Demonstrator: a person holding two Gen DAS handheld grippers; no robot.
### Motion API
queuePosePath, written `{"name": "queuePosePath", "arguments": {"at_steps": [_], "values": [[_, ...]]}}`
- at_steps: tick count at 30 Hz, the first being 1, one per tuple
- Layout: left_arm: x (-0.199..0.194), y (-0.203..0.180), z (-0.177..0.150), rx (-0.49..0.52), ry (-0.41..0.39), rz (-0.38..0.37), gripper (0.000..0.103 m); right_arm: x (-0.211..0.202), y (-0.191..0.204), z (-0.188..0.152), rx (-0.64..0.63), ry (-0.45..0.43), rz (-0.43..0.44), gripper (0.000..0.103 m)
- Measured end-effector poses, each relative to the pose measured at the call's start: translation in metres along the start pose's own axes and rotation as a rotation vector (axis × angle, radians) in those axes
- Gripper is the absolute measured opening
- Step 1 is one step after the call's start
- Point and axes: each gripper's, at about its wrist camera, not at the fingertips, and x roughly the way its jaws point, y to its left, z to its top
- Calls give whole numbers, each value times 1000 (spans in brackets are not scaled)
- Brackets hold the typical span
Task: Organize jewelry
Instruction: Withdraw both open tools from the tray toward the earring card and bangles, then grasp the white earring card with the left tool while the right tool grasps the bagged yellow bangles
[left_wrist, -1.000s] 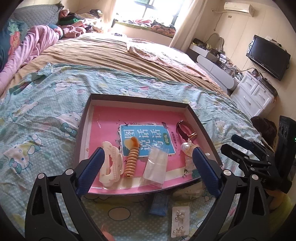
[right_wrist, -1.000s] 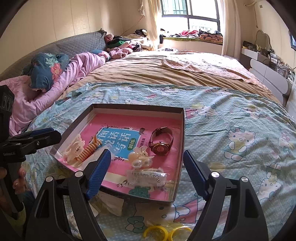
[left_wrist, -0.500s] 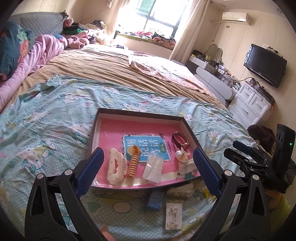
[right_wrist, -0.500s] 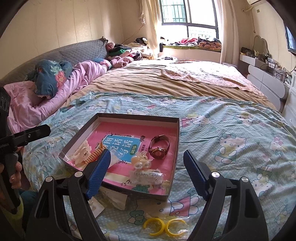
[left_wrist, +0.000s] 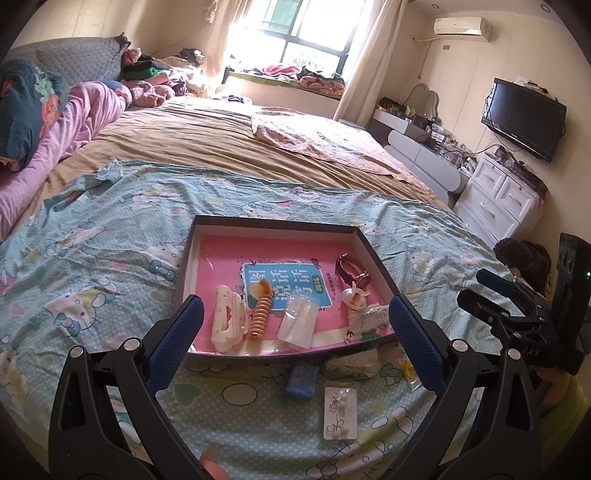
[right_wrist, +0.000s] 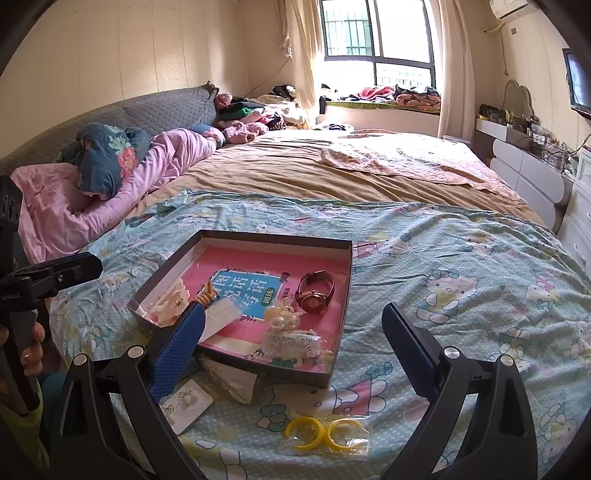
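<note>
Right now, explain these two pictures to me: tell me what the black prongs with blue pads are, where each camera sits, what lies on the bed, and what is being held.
There is no robot here. A person holds a hand-held gripper in each hand, and a wide-angle camera on each looks forward along its two fingers.

The left view shows the left hand-held gripper open and empty, with the right one off to its right. The right view shows the right hand-held gripper, its jaws opening with nothing gripped.

On the patterned bedsheet sits a shallow box with a pink bottom. In it lie a watch, a white hair claw, an orange spiral clip, a pearl hair clip and small clear packets. In front of the box lie an earring card and a bag with yellow rings.

Nothing is held.
</note>
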Motion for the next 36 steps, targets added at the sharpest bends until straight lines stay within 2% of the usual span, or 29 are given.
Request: {"name": "queuePosePath", "arguments": {"at_steps": [24,36], "values": [[19,-31,-48,106,124,34,94,6,-19,-48,31,121,-28,96],[41,-45,-85,142,247,-16,93,19,-29,-73,45,197,-48,96]]}}
